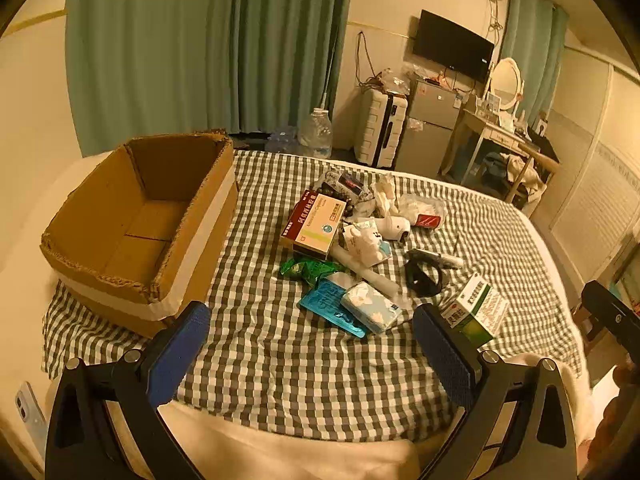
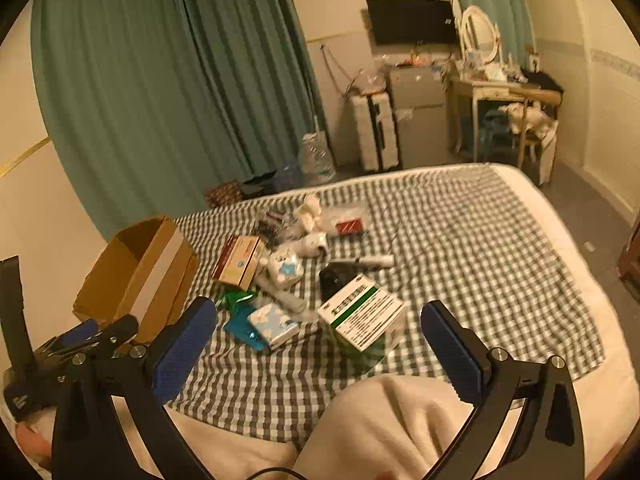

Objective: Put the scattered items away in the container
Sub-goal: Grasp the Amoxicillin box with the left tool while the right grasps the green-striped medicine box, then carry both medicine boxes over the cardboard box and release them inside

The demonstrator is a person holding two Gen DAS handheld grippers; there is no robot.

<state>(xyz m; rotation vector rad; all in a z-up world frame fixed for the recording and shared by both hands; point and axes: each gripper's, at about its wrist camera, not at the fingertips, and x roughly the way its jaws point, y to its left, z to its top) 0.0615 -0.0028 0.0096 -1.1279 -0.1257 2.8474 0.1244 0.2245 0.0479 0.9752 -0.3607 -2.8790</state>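
Note:
An open, empty cardboard box (image 1: 140,220) stands on the left of the checked cloth (image 1: 280,360); it also shows in the right wrist view (image 2: 136,276). Scattered items lie in the middle: a red-and-cream medicine box (image 1: 314,222), a green wrapper (image 1: 308,270), a blue blister pack (image 1: 328,308), a tissue pack (image 1: 370,306), a black strap (image 1: 424,276) and a green-and-white box (image 1: 478,308) (image 2: 360,312). My left gripper (image 1: 312,332) is open and empty, above the cloth's near part. My right gripper (image 2: 320,328) is open and empty, near the green-and-white box.
The cloth lies on a bed (image 2: 580,264) with a cream blanket (image 2: 384,420) at the near edge. Crumpled white bags (image 1: 384,200) sit behind the items. A water jug (image 1: 316,132), suitcase (image 1: 380,128), small fridge (image 1: 428,128) and dressing table (image 1: 500,136) stand beyond the bed.

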